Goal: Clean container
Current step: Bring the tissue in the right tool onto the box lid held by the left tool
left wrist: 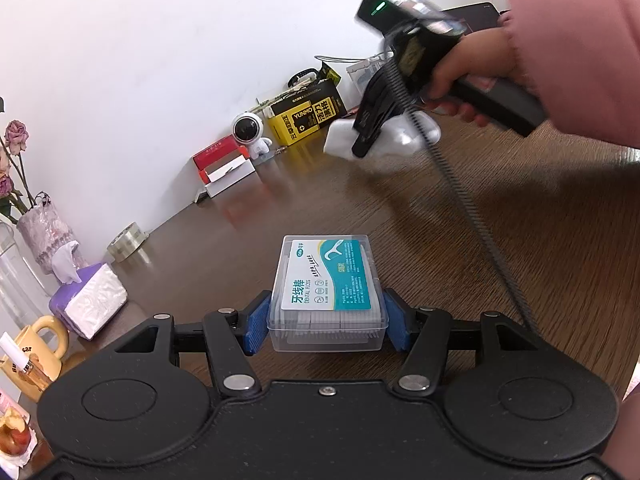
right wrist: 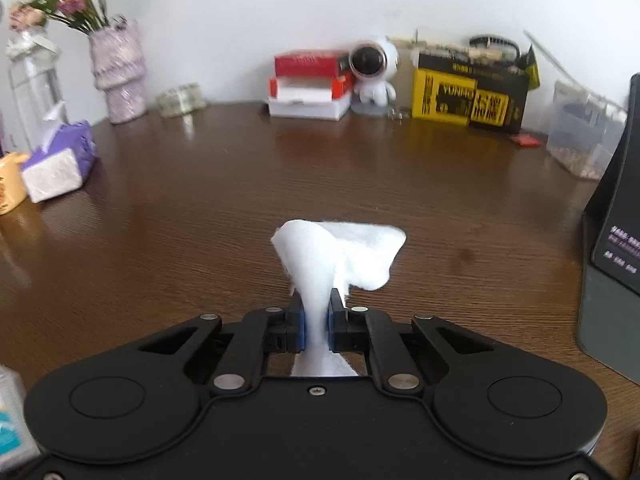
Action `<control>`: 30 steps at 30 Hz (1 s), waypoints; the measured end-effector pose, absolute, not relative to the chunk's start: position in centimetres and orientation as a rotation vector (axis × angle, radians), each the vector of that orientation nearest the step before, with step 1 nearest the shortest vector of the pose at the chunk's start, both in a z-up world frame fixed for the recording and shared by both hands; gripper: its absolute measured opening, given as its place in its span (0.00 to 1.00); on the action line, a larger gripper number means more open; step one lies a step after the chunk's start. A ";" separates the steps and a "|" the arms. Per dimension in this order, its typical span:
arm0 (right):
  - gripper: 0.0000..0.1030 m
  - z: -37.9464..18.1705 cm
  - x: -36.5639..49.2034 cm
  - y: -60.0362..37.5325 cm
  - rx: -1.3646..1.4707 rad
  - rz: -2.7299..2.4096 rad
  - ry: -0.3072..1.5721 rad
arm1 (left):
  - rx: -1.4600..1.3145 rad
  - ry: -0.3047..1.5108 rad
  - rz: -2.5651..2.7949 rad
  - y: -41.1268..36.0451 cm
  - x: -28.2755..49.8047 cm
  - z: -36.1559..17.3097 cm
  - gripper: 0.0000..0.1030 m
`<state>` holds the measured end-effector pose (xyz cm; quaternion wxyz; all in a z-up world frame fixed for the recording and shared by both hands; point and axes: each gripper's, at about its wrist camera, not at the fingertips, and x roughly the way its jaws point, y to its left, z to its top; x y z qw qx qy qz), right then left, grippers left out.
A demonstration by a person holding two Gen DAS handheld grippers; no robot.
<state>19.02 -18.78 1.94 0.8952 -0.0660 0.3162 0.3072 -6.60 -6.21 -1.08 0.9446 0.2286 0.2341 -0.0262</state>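
Both grippers are busy. My left gripper squeezes a clear plastic box of dental floss picks between its two blue pads, one pad on each long side. That box sits low over the brown wooden table, just in front of my left camera; I cannot tell if it touches the wood. Its long way runs straight out from me, toward the far wall. Its lid with the white and teal label faces up, and the words on the label read sideways.

My right gripper pinches a soft white wipe tight between its pads. The wipe fans out wide past the fingertips. From the left camera, my right hand holds that gripper up in the air, well beyond the box, with the wipe hanging above the table.
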 end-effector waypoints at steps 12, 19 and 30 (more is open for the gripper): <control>0.08 5.6 7.2 -23.5 -0.109 0.942 0.473 | 0.488 0.470 -0.046 -6.5 -6.6 -1.2 0.56; 0.08 5.9 1.3 -23.6 -0.164 1.145 0.433 | 0.498 0.466 -0.043 -6.8 -6.8 -1.2 0.56; 0.08 4.6 -1.1 -22.0 -0.169 1.286 0.409 | 0.507 0.462 -0.039 -6.9 -6.8 -1.2 0.56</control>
